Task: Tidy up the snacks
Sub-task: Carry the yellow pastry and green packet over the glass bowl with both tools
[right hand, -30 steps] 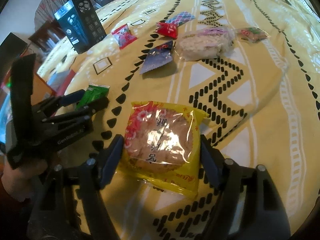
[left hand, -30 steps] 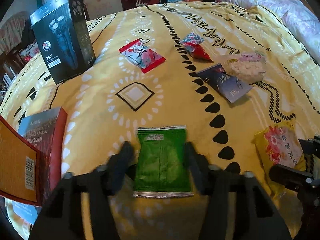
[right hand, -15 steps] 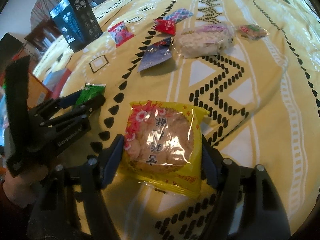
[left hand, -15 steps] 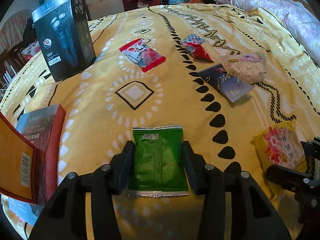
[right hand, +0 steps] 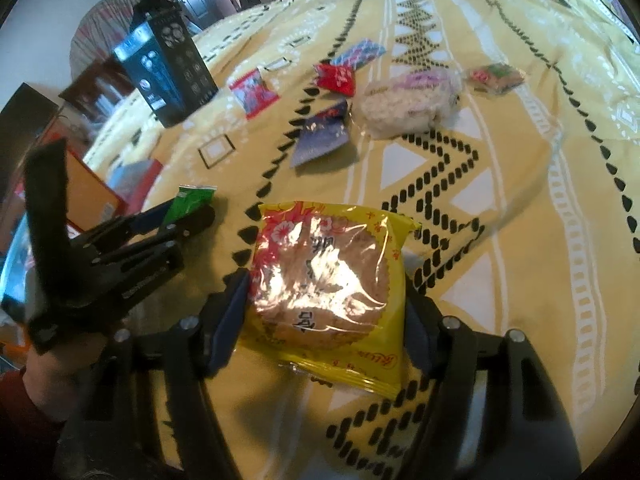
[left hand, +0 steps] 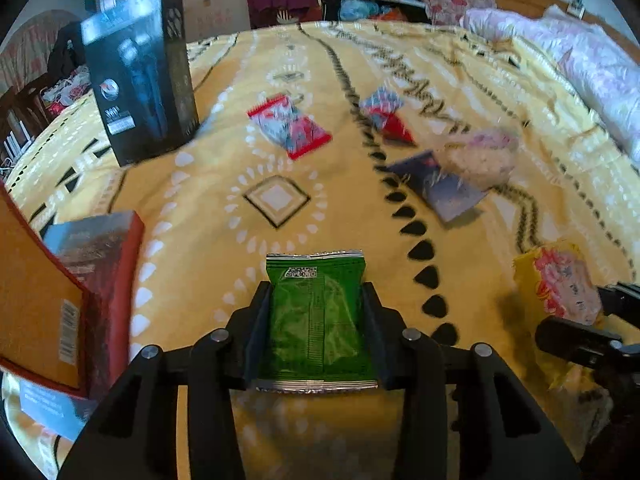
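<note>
Snacks gripped both sides: left tongs [left hand: 316, 316] clamped on green packet [left hand: 316, 312] across its width, right tongs [right hand: 324, 292] pinching yellow cake pack [right hand: 326, 276] by its side edges. Both packs low over the bed [left hand: 200, 208], lifted or not can't tell. Looks like start of carry phase, w/ nothing sorted yet.

To do it well:
- Keep squeeze light on the cake pack; contents prob. crumbly, film slippery & puffy, so could pop out if tilted.
- Green packet thin & floppy; hold level, no fast swings.
- Raise both enough to clear the bedcover before moving sideways.
- Keep the two tongs apart; left unit sits just beside the right in the right-wrist view, so collision risk.
- Steer round the black box [left hand: 140, 80] & the orange box [left hand: 36, 312] at left.

Remaining on bed, well ahead: red packet [left hand: 290, 126], blue packet [left hand: 436, 188], rice crackers [right hand: 404, 102], small red pack [right hand: 336, 78]. Drop spot not obvious from here.
</note>
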`<state>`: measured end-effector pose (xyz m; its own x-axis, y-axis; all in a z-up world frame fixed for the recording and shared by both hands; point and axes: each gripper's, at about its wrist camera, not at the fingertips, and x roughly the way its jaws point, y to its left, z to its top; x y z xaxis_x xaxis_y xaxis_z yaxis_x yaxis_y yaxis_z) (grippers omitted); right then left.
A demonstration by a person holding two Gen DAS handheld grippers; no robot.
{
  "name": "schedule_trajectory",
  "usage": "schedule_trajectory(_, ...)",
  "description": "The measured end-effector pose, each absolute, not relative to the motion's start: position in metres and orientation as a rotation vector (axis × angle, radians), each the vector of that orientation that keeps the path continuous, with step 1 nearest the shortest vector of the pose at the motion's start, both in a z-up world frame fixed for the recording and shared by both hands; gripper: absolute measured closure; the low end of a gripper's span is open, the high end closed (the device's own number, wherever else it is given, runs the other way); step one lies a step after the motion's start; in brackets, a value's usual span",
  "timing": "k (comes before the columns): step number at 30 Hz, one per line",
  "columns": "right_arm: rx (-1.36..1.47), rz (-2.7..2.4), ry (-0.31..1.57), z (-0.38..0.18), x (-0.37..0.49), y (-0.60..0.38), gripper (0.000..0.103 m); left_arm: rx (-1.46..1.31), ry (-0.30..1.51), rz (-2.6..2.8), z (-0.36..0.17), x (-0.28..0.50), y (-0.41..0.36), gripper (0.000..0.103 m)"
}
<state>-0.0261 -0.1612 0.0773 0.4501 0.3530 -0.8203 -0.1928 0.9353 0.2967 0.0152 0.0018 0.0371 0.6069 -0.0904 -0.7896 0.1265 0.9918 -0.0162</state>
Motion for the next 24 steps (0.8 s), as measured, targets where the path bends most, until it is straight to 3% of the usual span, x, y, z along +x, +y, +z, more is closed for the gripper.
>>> schedule_trajectory(14,0.153,0.385,0.903,0.151,-0.040,-0.153,0.033,-0.033,0.709,-0.156,0.167,-0.032,0.020,0.059)
schedule_trajectory(24,0.092,0.469,0.771,0.220,-0.046,-0.113,0.033,-0.020,0.611,-0.025,0.228,-0.059,0.075,0.059)
